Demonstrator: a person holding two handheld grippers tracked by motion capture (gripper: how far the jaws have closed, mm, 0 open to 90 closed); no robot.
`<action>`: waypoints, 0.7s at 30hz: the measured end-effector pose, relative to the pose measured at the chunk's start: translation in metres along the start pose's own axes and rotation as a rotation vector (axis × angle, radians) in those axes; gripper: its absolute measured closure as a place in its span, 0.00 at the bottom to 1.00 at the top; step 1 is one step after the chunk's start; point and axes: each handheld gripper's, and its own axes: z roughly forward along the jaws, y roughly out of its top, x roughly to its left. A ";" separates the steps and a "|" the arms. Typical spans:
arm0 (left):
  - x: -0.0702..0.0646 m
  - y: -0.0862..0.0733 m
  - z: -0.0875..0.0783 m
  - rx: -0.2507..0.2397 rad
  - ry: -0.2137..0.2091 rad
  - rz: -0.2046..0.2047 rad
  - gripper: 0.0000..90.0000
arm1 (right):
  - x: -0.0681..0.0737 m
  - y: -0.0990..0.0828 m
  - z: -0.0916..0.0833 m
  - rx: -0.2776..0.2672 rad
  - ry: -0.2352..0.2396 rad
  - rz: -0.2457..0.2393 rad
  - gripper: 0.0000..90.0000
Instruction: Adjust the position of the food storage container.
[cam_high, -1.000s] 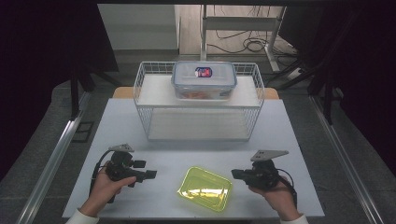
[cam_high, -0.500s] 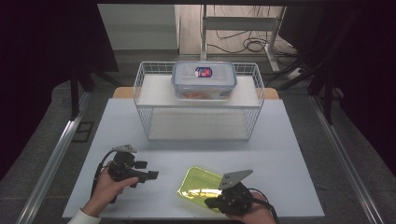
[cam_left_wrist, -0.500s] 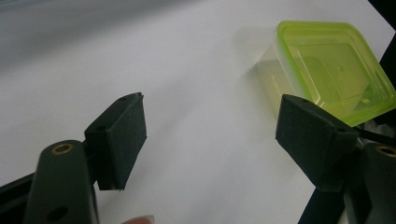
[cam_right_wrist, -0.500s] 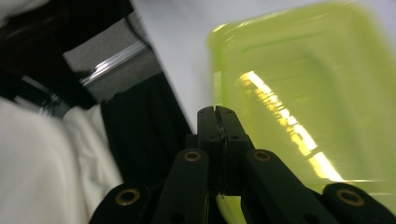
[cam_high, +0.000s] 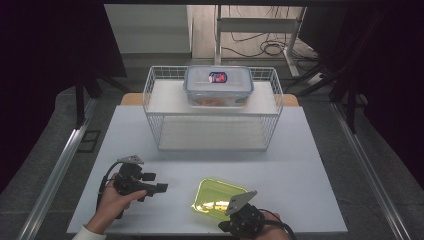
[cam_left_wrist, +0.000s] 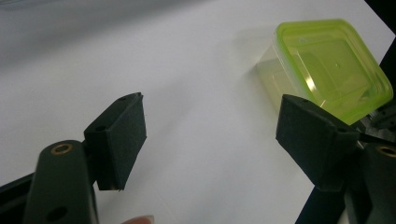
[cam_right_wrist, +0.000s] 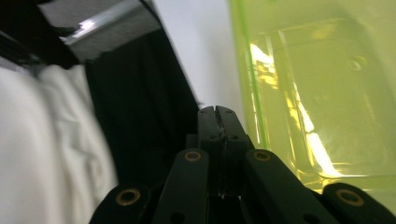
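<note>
1. Left gripper (cam_high: 161, 188): sitting on the left of the table (cam_high: 310, 165), gripped by the person's left hand (cam_high: 111, 202). It is lying level and pointing right, toward the green tub. Its jaws are standing wide apart with nothing between them; in the left gripper view (cam_left_wrist: 210, 135) bare table is showing in the gap. A grey plate is riding on top of it and a cable is looping off to the left.

2. Green tub (cam_high: 219, 199): a translucent yellow-green container with its lid on, resting on the table near the front edge, right of the left gripper and well apart from it. In the left gripper view the tub (cam_left_wrist: 334, 65) is lying beyond the right-hand jaw. In the right gripper view it (cam_right_wrist: 322, 93) is sitting close up, just right of the jaw tips.

3. Right gripper (cam_right_wrist: 216, 111): its jaws are pressing flat together, gripping nothing, just beside the tub's left edge. Whether the tips are touching the tub I cannot tell. In the high view its body (cam_high: 244, 220) is overlapping the tub's near corner at the front edge of the table.

4. Wire basket (cam_high: 150, 95): standing at the back of the table, well apart from both grippers.

5. Clear box (cam_high: 218, 86): resting in the basket, lid on, with a small label on top.
</note>
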 end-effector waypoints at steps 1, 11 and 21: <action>0.000 0.000 0.000 0.001 -0.002 0.001 0.26 | 0.000 0.000 0.000 0.000 0.000 0.000 0.99; 0.000 0.000 0.000 0.000 -0.003 0.002 0.26 | -0.025 -0.007 -0.001 -0.043 -0.073 0.081 0.99; 0.000 0.000 0.000 0.004 -0.003 0.004 0.26 | -0.037 -0.008 0.001 -0.058 -0.096 0.116 0.99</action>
